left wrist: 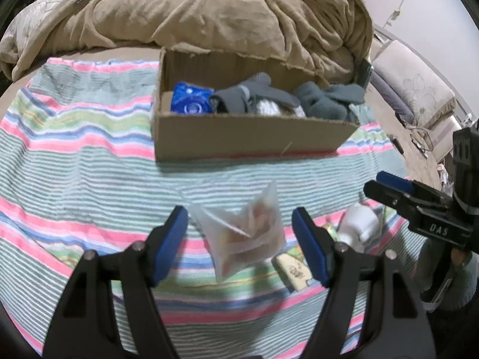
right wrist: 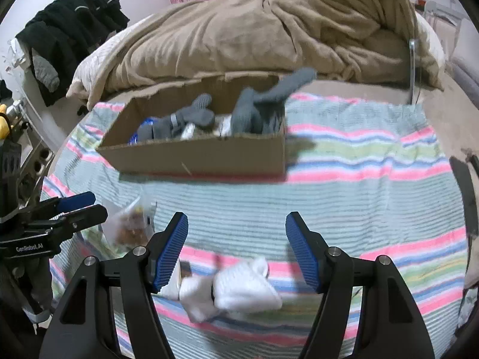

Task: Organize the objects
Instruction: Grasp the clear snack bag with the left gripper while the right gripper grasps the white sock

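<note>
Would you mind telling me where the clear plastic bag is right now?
The clear plastic bag lies on the striped blanket, in front of the cardboard box, between the left gripper's open jaws in the left wrist view.

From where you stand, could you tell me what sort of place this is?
Most likely a bedroom: a rumpled tan fleece blanket is heaped on a bed, behind a striped pastel towel, and dark clothes are piled by the wall.

Right gripper [right wrist: 236, 248] with jaws apart above white socks [right wrist: 236, 291] on a striped blanket [right wrist: 344, 209]. Beyond, a cardboard box [right wrist: 203, 157] holds grey socks [right wrist: 254, 110]. Left gripper [right wrist: 82, 206] near a plastic bag [right wrist: 131, 224].
</note>
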`<state>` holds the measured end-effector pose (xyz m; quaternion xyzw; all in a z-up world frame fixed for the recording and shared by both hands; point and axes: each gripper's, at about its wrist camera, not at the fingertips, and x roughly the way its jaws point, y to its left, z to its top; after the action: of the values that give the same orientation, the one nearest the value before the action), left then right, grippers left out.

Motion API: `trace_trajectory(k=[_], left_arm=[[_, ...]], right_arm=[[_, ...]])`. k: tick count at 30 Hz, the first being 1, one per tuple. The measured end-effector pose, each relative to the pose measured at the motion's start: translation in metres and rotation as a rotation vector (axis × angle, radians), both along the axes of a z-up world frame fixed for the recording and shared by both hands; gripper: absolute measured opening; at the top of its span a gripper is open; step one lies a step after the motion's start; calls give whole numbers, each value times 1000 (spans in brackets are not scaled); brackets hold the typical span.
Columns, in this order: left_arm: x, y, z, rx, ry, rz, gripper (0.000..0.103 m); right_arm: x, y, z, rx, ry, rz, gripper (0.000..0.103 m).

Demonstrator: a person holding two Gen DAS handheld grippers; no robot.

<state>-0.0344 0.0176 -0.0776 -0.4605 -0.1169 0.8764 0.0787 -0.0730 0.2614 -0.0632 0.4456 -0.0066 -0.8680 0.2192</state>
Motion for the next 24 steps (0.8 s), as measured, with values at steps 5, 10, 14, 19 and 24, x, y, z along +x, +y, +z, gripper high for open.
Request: trace_trajectory(k=[5, 10, 14, 19, 24], left_arm=[[-1, 0, -12, -2, -18, 11, 75], [-3, 5, -20, 7, -36, -6, 75], [-8, 10, -29, 12, -63, -24, 75], [-11, 15, -39, 0, -79, -36, 75], [-10, 21, -37, -10, -61, -53, 61]], right_arm=[[4, 2, -16, 7, -43, -1, 71], [5, 4, -30, 12, -88, 0, 71], [5, 2, -40, 11, -121, 18, 71], [9, -4, -47, 22, -148, 43, 71], [9, -6, -44, 21, -148, 66, 49]])
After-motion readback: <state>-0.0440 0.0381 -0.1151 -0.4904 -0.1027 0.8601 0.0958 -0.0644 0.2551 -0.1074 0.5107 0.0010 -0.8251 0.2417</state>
